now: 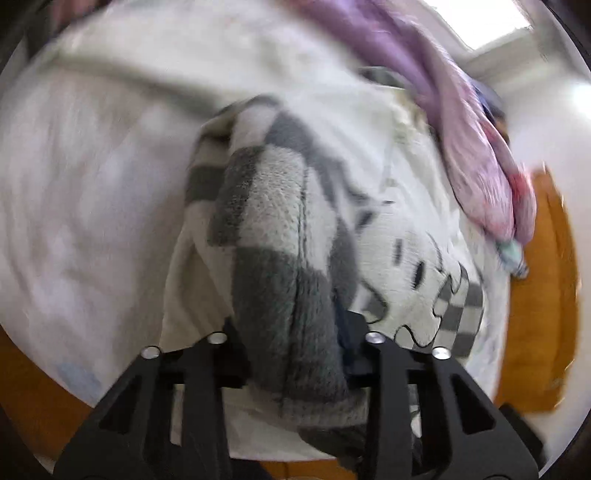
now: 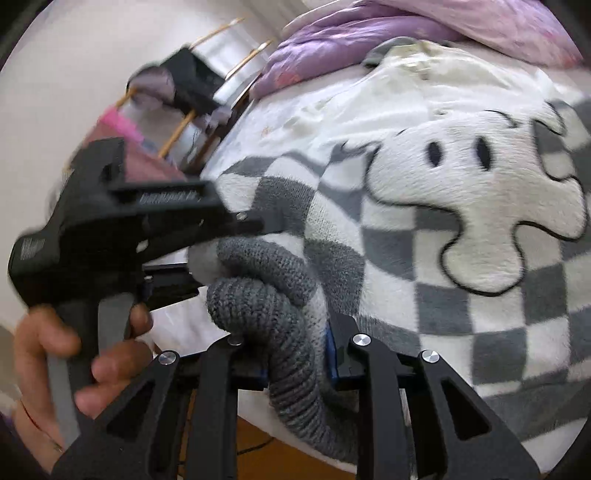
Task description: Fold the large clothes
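A fluffy grey-and-white checkered garment [image 1: 280, 206] with a white cartoon face [image 2: 461, 192] lies on a white bed. My left gripper [image 1: 295, 343] is shut on a bunched fold of the checkered fleece. My right gripper [image 2: 295, 347] is shut on the garment's grey ribbed knit hem [image 2: 266, 302]. The left gripper [image 2: 255, 225] also shows in the right wrist view, held by a hand [image 2: 55, 350], pinching the fabric just left of the right gripper. The two grippers are close together at the garment's near edge.
A purple-pink quilt [image 1: 461, 122] is heaped at the far side of the white bed [image 1: 92, 192]; it also shows in the right wrist view [image 2: 369, 33]. Orange wooden floor [image 1: 543, 295] lies beyond the bed edge. A rack with wooden bars and dark clothes [image 2: 192, 96] stands at the left.
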Demonstrator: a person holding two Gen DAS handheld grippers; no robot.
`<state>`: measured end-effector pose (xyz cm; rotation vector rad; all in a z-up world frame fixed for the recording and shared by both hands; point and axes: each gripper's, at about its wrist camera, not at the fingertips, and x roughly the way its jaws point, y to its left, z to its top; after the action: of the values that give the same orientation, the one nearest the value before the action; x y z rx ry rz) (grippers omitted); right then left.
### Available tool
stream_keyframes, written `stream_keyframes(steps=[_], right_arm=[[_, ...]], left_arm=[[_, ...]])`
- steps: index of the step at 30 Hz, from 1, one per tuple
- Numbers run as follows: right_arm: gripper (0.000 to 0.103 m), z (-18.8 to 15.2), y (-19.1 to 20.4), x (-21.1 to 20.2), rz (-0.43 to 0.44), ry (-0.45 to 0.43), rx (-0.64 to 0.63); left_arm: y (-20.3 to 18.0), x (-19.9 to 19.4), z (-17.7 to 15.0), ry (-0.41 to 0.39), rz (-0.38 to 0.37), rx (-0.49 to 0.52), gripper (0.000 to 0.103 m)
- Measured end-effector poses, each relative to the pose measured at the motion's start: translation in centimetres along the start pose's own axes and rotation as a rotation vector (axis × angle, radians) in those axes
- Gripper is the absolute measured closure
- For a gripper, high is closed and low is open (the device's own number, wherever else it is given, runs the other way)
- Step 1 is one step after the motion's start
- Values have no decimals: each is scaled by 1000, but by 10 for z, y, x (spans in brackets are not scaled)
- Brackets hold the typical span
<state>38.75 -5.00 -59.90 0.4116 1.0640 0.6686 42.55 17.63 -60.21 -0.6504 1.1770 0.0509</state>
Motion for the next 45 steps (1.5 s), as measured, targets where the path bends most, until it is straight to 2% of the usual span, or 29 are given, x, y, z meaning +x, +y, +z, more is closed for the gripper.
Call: stream_keyframes(steps=[2,5,9,14,18,21,23,26,28,29,30,32,34,35,36,38,39,42,45], right_arm=[[83,8,-13,-27,32,-46,70],[83,14,-42,-74,67,-124,193],[83,13,-85,-130,44,-218,341],[83,-5,-156,-187,-17,-309,567],[83,-39,-222,-198,-45,-333,798],[83,-63,-256,-186,-31,-314,956],[83,-70,-269,-182,-16,-304,1014],[83,-64,-273,-181,9,-286,1045],[83,-62,-277,-182,5,-274,1052],[83,-64,-282,-187,0,-269,1056],[83,-64,-285,-188,-2,-265,1064],[83,-67,-290,-188,2,-252,1077],[83,-69,-300,-185,-10,-233,1079],[83,-70,-306,-182,-13,-224,1076],[83,-70,-309,-182,-14,-214,1072],[81,-65,-313,-181,-9,-163,1038],[76,-59,-313,-183,0,-134,1010],[74,-40,-308,-203,-8,-75,898],[74,-16,-290,-240,-134,-60,710]], left_arm=[[-47,-14,-4,-45,17,134,76],[-110,-23,-9,-68,1,275,76],[-200,-11,-38,-79,-43,446,76],[-301,43,-88,24,-121,598,76],[-348,108,-127,145,-81,706,75],[-358,146,-144,255,-36,747,71],[-358,144,-146,296,-74,743,65],[-344,111,-136,277,-188,709,60],[-327,84,-118,214,-207,654,57],[-311,69,-104,162,-210,595,53],[-298,60,-93,131,-200,548,50],[-257,52,-61,40,-69,428,48],[-224,66,-41,34,49,351,48],[-209,73,-32,42,63,307,48],[-199,82,-26,47,34,271,48],[-196,106,-20,67,39,286,50],[-196,111,-19,68,52,301,50],[-215,127,-17,52,140,371,52],[-229,130,-21,55,142,389,53]])
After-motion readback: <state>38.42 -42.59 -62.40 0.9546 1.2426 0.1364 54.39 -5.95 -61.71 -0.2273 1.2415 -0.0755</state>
